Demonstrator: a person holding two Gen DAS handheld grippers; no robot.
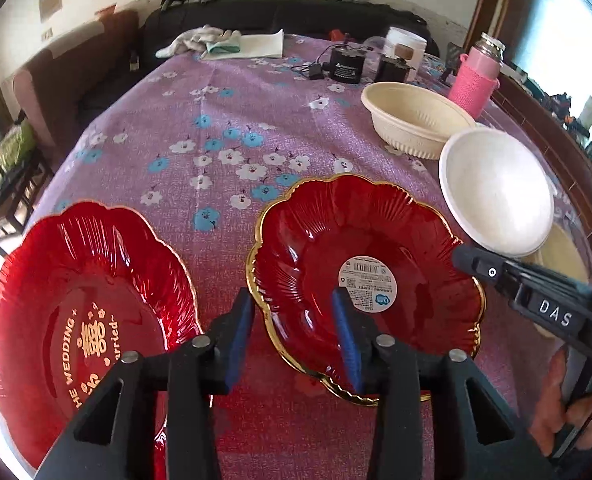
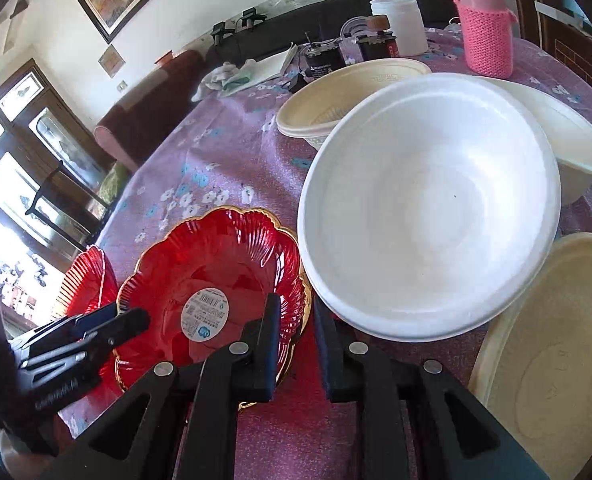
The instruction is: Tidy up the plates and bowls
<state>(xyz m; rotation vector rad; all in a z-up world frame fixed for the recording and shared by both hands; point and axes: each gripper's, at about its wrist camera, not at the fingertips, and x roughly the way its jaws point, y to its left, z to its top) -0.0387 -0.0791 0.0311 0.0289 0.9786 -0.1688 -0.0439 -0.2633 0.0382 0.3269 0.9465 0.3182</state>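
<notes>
Left gripper (image 1: 294, 336): jaws spread wide, nothing between them; it hangs over the near-left rim of the sticker plate (image 1: 365, 280). One blue pad (image 1: 345, 338) lies over the plate's inside, the other outside the rim; whether either touches the plate cannot be told.

Right gripper (image 2: 296, 344): jaws parted by a narrow gap, holding nothing, with the cloth (image 2: 296, 432) showing between them. It sits at the near edge, between the sticker plate and the white bowl (image 2: 427, 208).

Plates: two red scalloped plates with gold rims lie flat on the purple flowered cloth. The sticker plate has a round label in its well. The wedding plate (image 1: 88, 320), with gold lettering, lies to its left, apart from it.

Bowls: the white bowl sits just right of the sticker plate, tilted, leaning on a cream bowl (image 2: 575, 148) behind it. A second cream bowl (image 1: 415, 120) stands farther back. A cream lid (image 2: 547, 360) lies near right.

A pink bottle (image 1: 475, 80) stands at the far right.
</notes>
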